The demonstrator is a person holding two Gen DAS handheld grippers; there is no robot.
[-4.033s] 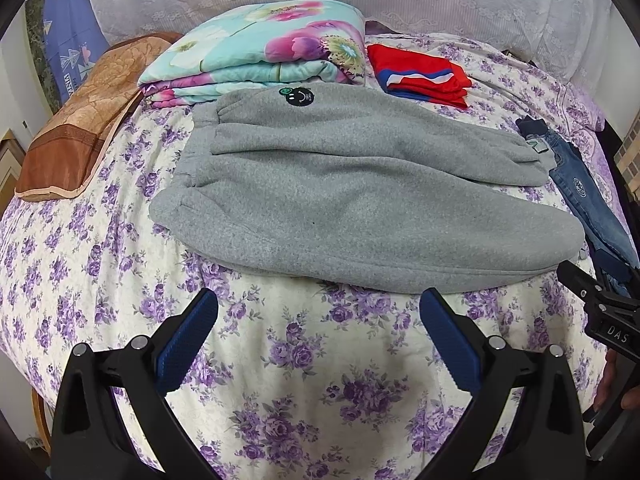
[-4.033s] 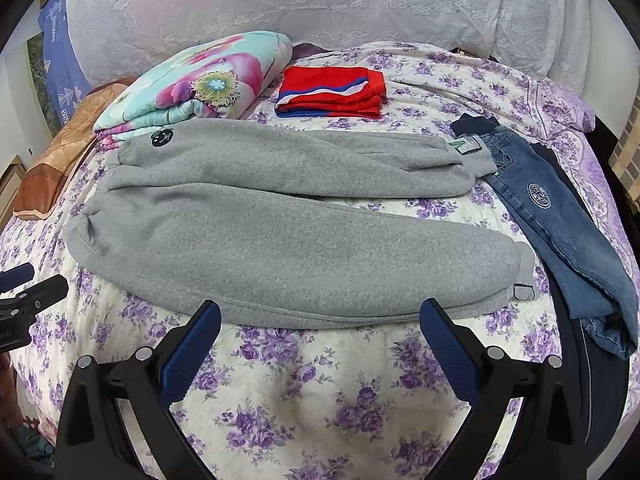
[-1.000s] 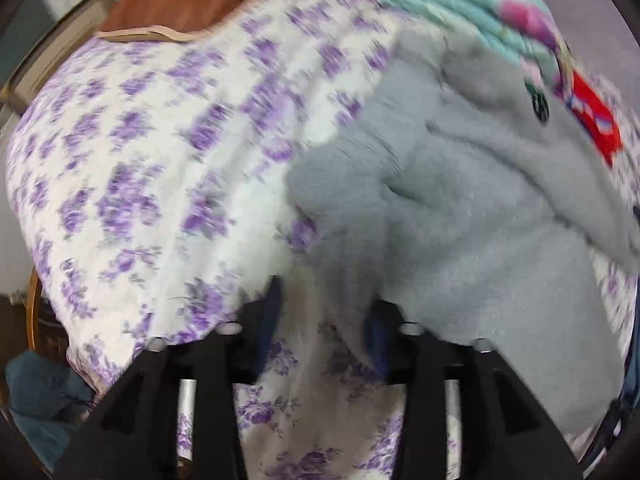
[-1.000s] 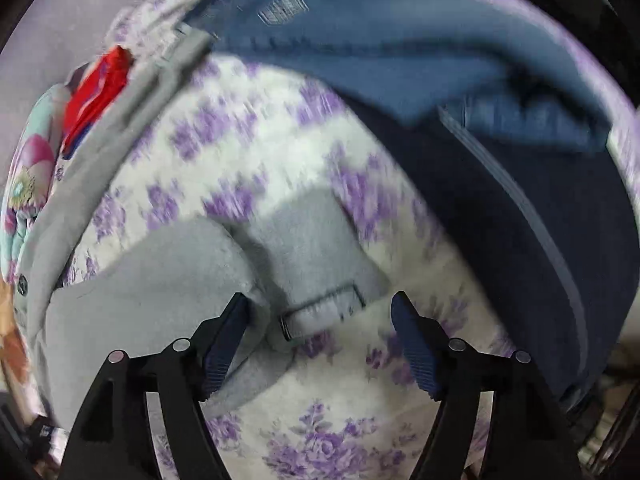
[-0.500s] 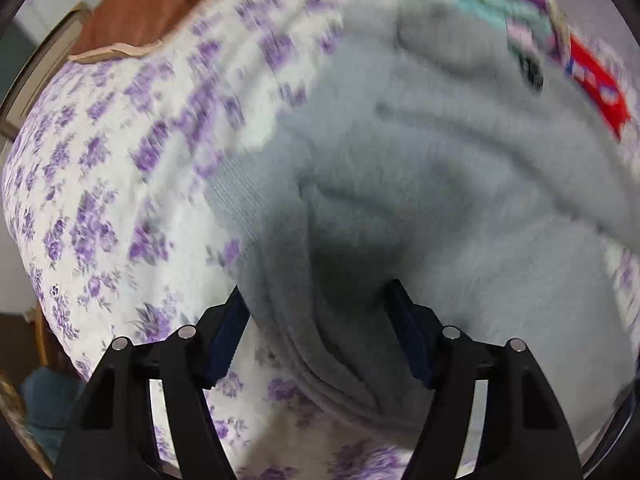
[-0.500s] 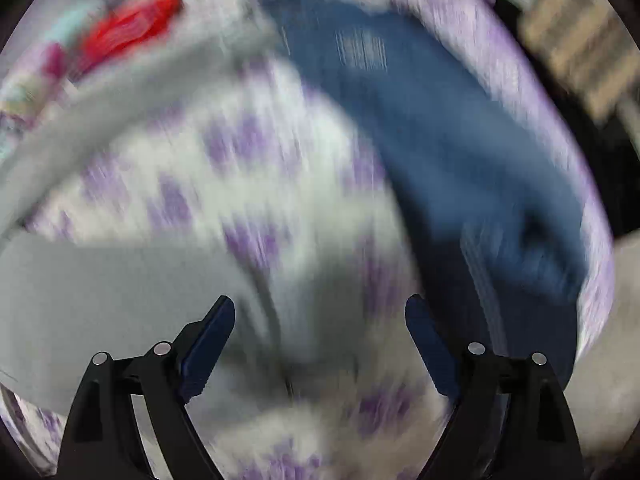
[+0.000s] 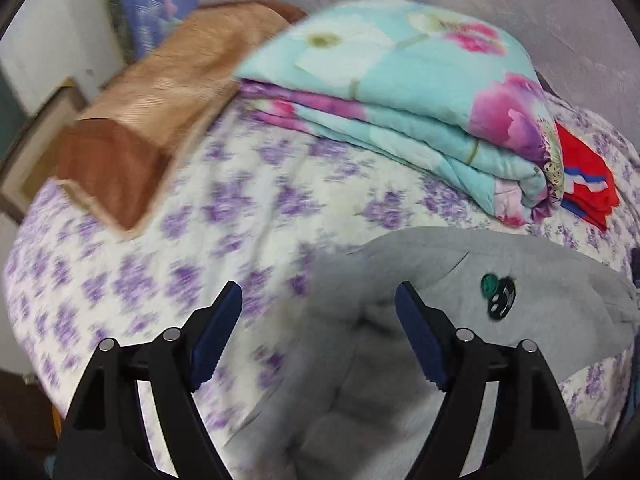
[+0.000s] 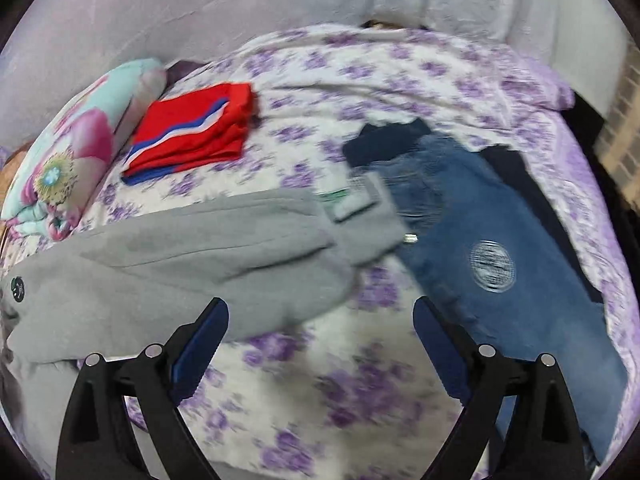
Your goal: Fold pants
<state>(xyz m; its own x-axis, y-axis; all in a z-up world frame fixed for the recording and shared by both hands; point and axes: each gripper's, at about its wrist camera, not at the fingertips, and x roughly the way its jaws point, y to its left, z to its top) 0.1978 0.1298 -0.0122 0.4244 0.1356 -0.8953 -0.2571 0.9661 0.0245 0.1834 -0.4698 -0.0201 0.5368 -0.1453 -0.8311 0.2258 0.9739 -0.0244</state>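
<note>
We have the grey sweatpants (image 8: 192, 264) lying across the middle of the bed (image 8: 360, 392), waistband end toward its left edge and the cuffs toward the right. In the right wrist view the two legs seem stacked one on the other, the upper cuff (image 8: 368, 220) just reaching the blue jeans (image 8: 492, 264) spread along the bed's right edge. We judge from this that the first fold, leg over leg lengthwise, is in place, though the blur keeps us from saying how neatly the edges line up.

Our left tool (image 7: 318, 322) is spread wide, gripping nothing; the waistband bunches loosely between and below its fingers, with the small dark patch (image 7: 498, 294) on the pants just beyond. Our right tool (image 8: 320, 334) is likewise wide apart and empty, hovering above bare sheet near the front edge of the bed, close to the lower leg.

What we judge is left: smoothing the rumpled waistband, then folding the pants crosswise, cuffs toward waist, once or twice into a compact stack like the red garment (image 8: 192, 132) and the floral quilt (image 7: 404, 112) toward the bed's head.
</note>
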